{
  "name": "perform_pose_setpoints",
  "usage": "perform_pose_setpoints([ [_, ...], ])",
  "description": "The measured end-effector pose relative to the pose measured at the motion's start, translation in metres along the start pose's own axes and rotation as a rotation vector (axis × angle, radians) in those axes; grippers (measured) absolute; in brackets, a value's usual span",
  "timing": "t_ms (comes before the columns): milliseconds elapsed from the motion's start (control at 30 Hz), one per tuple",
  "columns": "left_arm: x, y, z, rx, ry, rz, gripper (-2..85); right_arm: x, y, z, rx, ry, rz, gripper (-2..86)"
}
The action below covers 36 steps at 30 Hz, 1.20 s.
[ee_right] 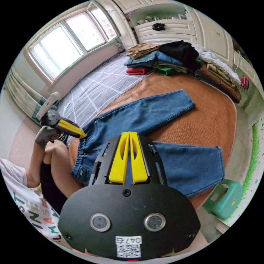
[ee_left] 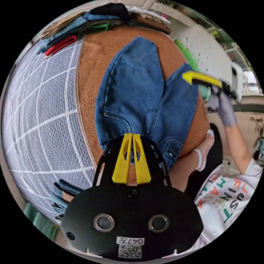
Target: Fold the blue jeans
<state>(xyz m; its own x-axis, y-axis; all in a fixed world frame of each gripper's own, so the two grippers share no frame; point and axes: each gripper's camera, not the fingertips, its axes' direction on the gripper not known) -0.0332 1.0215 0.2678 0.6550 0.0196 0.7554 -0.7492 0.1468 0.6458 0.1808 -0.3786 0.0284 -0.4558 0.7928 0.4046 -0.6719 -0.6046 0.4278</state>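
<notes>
Both my grippers, left and right, hover closed and empty above flat jeans; next, pinch the waistband's near end.

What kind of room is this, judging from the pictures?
Probably a bedroom in a home. A bed with a grid-pattern cover stands under a window, folded clothes are piled on it, and white cupboards line the wall.

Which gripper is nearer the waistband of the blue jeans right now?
Left. The left gripper hovers at the corner of the waistband; the right gripper is off by the far end of a trouser leg.
</notes>
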Motion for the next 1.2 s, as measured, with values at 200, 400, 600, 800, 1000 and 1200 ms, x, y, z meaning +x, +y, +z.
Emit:
perform_pose_setpoints([
  [200, -0.009, -0.025, 0.039, -0.148, 0.051, 0.031, -0.9, 0.002, -0.088, 0.059, -0.171, 0.248, -0.150, -0.9],
  [400, -0.034, -0.040, 0.054, -0.164, 0.150, -0.014, -1.0, -0.008, -0.090, 0.136, -0.458, 0.489, -0.264, -0.9],
  [600, -0.015, -0.068, 0.059, -0.175, -0.070, -0.009, -1.0, 0.001, -0.033, 0.101, -0.467, 0.461, -0.166, -0.8],
  [800, -0.004, -0.129, 0.080, -0.230, -0.321, 0.089, -1.0, -0.009, 0.047, 0.062, -0.491, 0.409, -0.088, -1.0],
  [1000, -0.032, -0.130, 0.086, -0.043, -0.427, 0.019, -0.7, -0.023, 0.088, 0.016, -0.391, 0.419, 0.022, -1.0],
  [1200, -0.096, 0.000, 0.055, 0.212, -0.090, -0.167, 7.1, -0.038, 0.172, -0.075, -0.058, 0.191, -0.012, 2.8],
])
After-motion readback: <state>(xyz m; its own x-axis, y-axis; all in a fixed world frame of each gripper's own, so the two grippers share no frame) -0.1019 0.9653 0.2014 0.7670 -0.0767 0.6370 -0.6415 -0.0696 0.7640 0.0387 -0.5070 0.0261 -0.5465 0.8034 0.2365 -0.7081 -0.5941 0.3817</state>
